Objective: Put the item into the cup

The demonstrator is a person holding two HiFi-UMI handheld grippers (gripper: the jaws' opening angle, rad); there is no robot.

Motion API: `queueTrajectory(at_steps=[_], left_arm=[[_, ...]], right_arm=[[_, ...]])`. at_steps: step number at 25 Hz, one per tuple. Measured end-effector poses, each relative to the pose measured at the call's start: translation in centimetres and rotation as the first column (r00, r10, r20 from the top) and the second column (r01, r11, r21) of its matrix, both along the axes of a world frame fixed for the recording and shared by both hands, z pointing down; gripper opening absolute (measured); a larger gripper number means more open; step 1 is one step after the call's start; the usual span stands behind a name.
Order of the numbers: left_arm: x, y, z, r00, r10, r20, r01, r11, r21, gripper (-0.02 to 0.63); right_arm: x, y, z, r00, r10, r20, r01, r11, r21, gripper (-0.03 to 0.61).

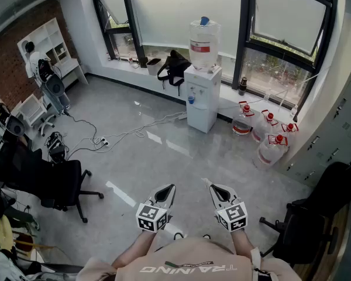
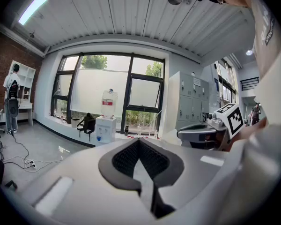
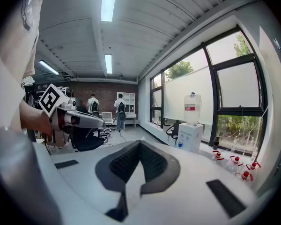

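Observation:
No cup and no item shows in any view. In the head view my left gripper and right gripper are held side by side, close to the person's chest, over bare grey floor. Both point forward toward the windows. In the left gripper view my left gripper has its dark pads pressed together with nothing between them. The right gripper view shows my right gripper shut the same way, empty. Each gripper view also catches the other gripper and its marker cube at the side.
A water dispenser stands ahead by the windows, with several water jugs to its right. A black office chair is at left and another chair at right. Cables trail on the floor at left.

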State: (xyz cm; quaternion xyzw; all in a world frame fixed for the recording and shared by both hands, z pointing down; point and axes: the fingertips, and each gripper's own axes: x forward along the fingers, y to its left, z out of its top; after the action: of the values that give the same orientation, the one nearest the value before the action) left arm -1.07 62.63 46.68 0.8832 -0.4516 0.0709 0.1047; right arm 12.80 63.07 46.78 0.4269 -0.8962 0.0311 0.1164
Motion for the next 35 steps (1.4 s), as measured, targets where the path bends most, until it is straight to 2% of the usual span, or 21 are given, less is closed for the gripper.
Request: queueTrajectory(at_steps=[6, 13, 20, 28, 35], left_arm=[[-1.1, -1.1, -0.2, 1.0, 0.003, -0.002, -0.003, 1.0, 0.011, 0.008], [-2.6, -3.2, -0.4, 1.0, 0.016, -0.003, -0.016, 1.0, 0.022, 0.008], [-4.8, -5.1, -0.1, 0.999, 0.03, -0.011, -0.03, 0.999, 0.02, 0.008], [-7.0, -6.2, 2.1, 0.998, 0.06, -0.002, -0.06, 0.998, -0.033, 0.008], [-6.5, -11.1, 4.2, 0.999, 0.049, -0.011, -0.05, 0.996, -0.076, 0.008]], right_arm=[[-0.7, -0.7, 0.4, 1.0, 0.017, 0.004, -0.017, 1.0, -0.015, 0.011], [-1.0, -2.7, -0.5, 0.998, 0.058, 0.003, -0.058, 0.998, 0.011, 0.011], [-3.3, -4.2, -0.4, 0.998, 0.07, -0.006, -0.07, 0.998, 0.007, 0.011], [-5.5, -5.6, 2.0, 0.994, 0.111, 0.01, -0.111, 0.993, -0.032, 0.011], [-4.2, -10.2, 4.2, 0.992, 0.122, 0.003, -0.122, 0.989, -0.083, 0.011]])
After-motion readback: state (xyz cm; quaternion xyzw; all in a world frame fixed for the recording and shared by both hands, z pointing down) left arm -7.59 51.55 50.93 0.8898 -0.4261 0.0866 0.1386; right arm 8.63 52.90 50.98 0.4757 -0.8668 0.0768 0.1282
